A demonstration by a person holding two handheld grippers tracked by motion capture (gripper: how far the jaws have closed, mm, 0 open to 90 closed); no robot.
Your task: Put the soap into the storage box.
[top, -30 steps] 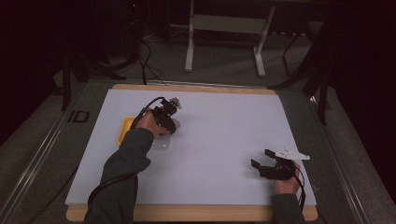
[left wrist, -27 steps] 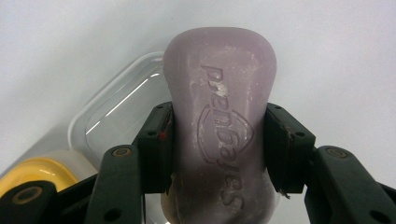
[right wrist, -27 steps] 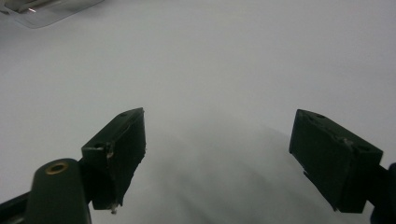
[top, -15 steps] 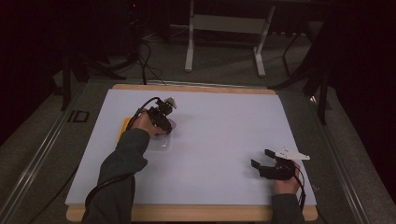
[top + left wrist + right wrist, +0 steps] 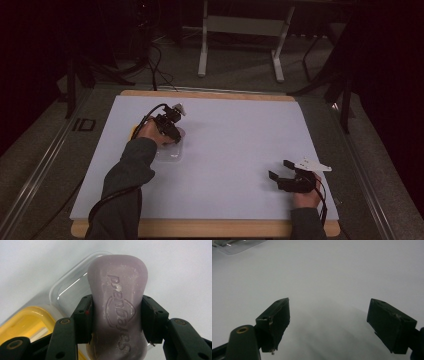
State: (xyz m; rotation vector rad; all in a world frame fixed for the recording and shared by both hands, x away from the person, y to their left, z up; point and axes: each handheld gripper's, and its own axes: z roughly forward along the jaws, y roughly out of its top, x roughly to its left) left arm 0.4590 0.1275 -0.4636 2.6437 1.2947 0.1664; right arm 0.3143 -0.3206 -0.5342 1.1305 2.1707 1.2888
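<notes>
Soap, a mauve bar stamped with a brand name, sat clamped by its waist between the jaws of the left gripper, hanging over a clear lidded tray just beyond the jaw tips. Slick sides could probably let it slip (the pads gripped only its middle). A yellow dish lay beside the left jaw. Well apart, the right gripper stood wide open, empty, over the bare white table.

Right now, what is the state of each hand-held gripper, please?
Left hand-held gripper: closed on the bar of soap.
Right hand-held gripper: open, holding nothing, over the table.
</notes>
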